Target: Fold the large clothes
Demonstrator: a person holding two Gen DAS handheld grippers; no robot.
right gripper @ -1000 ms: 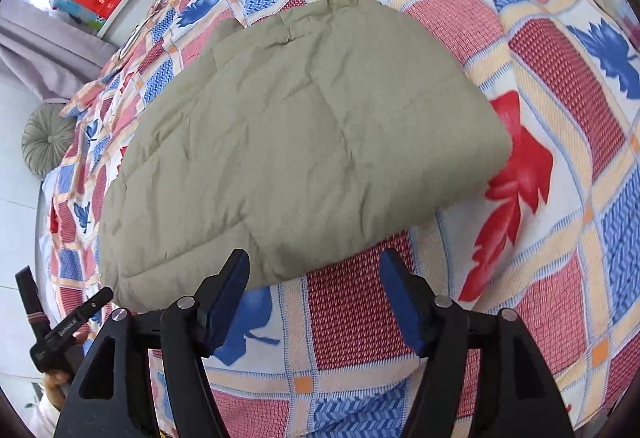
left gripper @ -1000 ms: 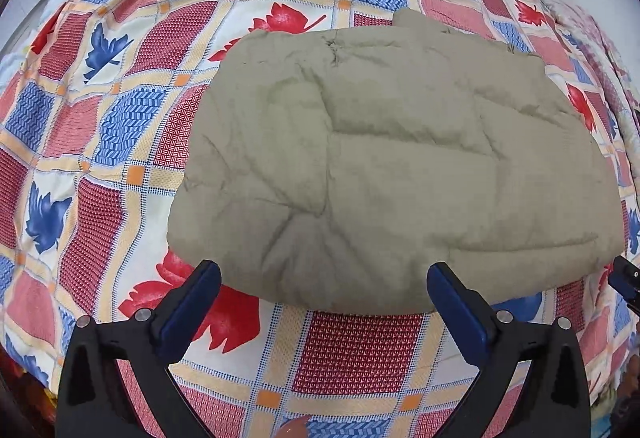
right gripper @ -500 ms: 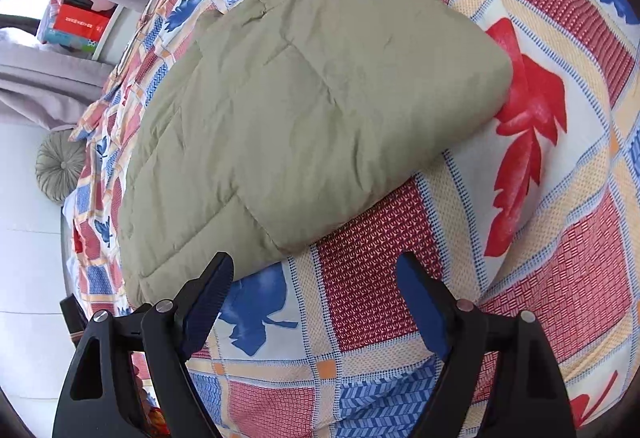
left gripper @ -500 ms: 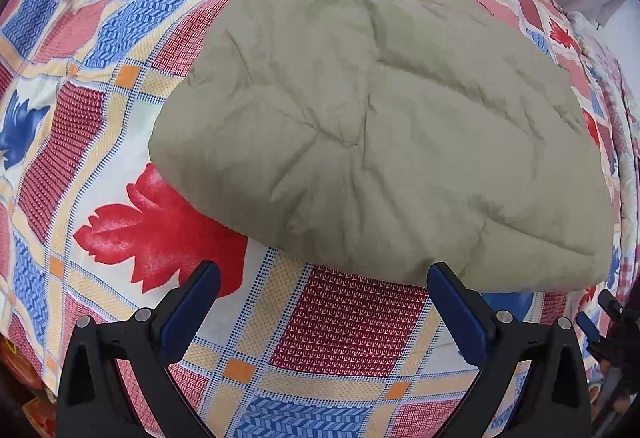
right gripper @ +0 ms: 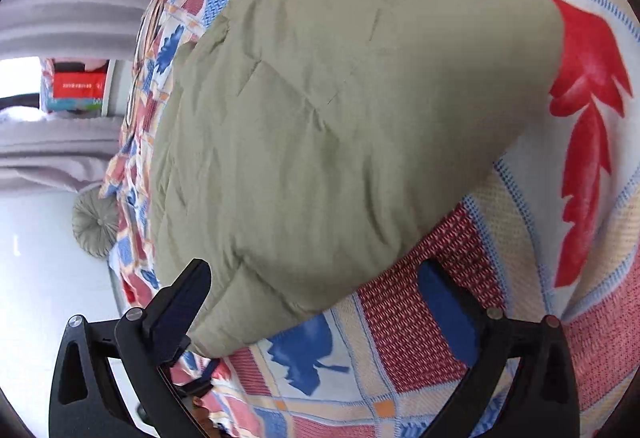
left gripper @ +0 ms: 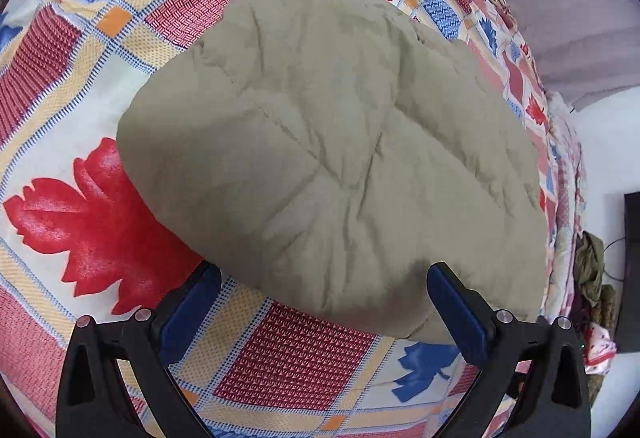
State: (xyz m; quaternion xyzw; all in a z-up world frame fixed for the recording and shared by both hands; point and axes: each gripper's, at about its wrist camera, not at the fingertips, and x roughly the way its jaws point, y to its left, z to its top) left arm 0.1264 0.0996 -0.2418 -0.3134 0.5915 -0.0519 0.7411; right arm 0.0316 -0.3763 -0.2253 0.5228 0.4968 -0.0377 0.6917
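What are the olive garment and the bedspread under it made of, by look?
Olive garment: probably padded, quilted synthetic shell, matte; stitched channels puff between seams, fine crinkles. Bedspread: likely woven or printed cotton-type cloth, matte; textured weave shows in red squares.

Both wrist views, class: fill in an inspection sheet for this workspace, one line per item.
Surface: bed with red, blue and cream leaf-patterned cover.
Job's things: olive-green padded quilted garment, folded into a puffy bundle, lying on the cover.
Clutter: round grey-green button cushion at the bed's edge; heap of clothes beside the bed.
Grippers: left gripper open at the garment's near edge; right gripper open likewise.
Cables: thin dark cable.
Surroundings: grey curtain.
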